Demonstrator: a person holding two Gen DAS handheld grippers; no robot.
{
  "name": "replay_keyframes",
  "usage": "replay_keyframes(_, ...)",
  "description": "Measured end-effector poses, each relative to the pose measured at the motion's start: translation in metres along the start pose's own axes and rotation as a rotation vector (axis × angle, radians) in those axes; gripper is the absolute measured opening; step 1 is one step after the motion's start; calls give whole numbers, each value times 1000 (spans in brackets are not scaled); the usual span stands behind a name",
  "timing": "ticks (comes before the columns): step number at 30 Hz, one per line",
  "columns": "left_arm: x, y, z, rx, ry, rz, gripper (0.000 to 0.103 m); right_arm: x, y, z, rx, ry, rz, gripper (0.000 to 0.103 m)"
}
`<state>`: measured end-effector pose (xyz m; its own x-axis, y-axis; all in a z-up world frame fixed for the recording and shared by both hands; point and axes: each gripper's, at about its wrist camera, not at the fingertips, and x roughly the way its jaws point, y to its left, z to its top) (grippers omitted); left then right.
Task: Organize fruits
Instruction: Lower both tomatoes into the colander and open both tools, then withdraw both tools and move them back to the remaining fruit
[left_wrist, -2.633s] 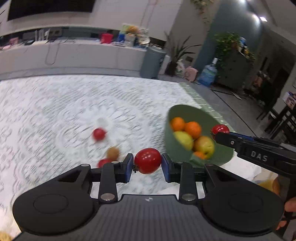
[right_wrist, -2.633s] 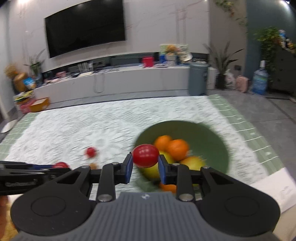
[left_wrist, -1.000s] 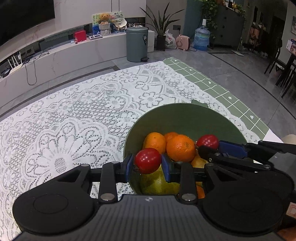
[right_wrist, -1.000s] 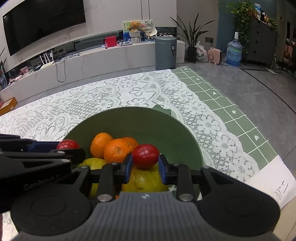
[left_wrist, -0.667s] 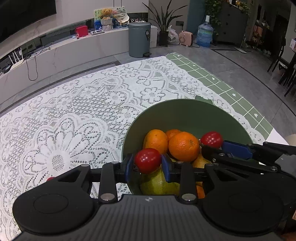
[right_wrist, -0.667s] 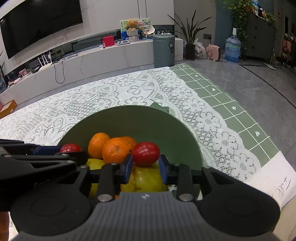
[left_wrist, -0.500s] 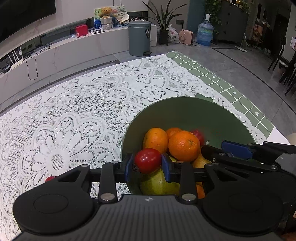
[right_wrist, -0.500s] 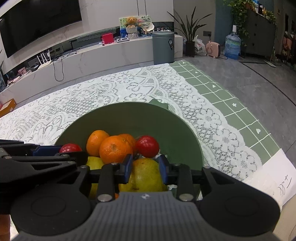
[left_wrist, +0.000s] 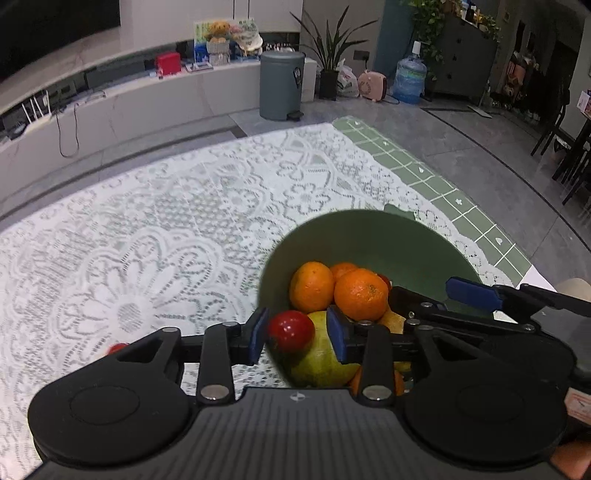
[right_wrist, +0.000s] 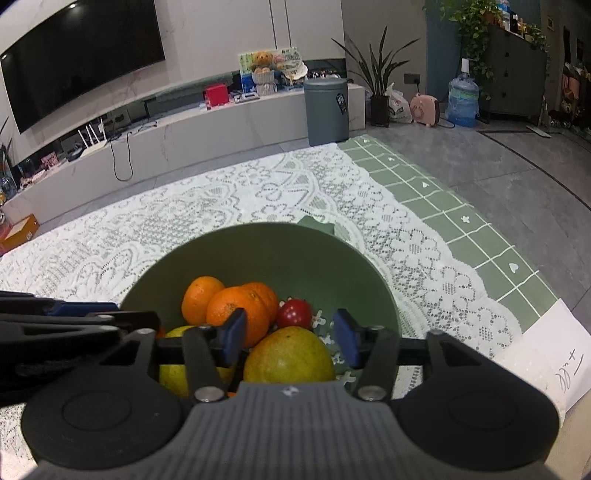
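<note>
A green bowl (left_wrist: 369, 240) (right_wrist: 277, 258) holds oranges (left_wrist: 360, 293) (right_wrist: 236, 310), a yellow-green mango (right_wrist: 288, 358) and a pear-like fruit (left_wrist: 317, 354). My left gripper (left_wrist: 297, 338) hangs over the bowl's near rim with its jaws opening. A red tomato (left_wrist: 291, 330) is between them against the left pad, with a gap to the right pad. My right gripper (right_wrist: 290, 336) (left_wrist: 421, 290) is over the fruit, also opening, with nothing between its pads. A second red tomato (right_wrist: 294, 313) lies in the bowl behind the mango. The left gripper (right_wrist: 138, 312) shows at that view's left edge.
The bowl stands on a white lace cloth (left_wrist: 166, 229) over a green checked cover (right_wrist: 461, 221). A small red fruit (left_wrist: 117, 348) lies on the lace left of my left gripper. A white paper note (right_wrist: 554, 354) sits at the table's right corner.
Both grippers' jaws have widened. The right one has let its tomato go, and it now rests in the bowl beside the oranges. The left tomato is no longer squeezed.
</note>
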<state>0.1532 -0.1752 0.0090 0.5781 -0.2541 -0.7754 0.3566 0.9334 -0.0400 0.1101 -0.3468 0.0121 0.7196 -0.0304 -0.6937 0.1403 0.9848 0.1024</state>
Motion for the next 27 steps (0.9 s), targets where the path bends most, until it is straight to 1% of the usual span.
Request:
replay_keyframes(4,-19,5,-3,10,-24,16,55,-9,4,0,-19,-32,8,74)
replay_keyframes(10,-47,19,-14,-28,-69,7,60,-28,9,-2,-45,-112,8,88)
replay_keyframes(13,-60,29,-21,-57,-95,6,63,-37,10,-3,-51,-144,10,94)
replay_keyframes(17,-78,41,-31,-76,-138,5,67,-50,17,-6,-74,-180,4,96)
replay_keyframes(20,-90,50,-42,-60,-169,22,70,-64,24,-11,-106,-231,-10,97)
replay_keyframes(21,-93,55,-45,-55,-176,34,71,-69,26,-13,-111,-245,0,97)
replay_keyframes(23,-99,64,-53,-60,-187,60,72,-77,28,-16,-101,-248,48,97)
replay_keyframes(27,-107,88,-69,-92,-199,89,72,-84,32,-23,-15,-211,168,97)
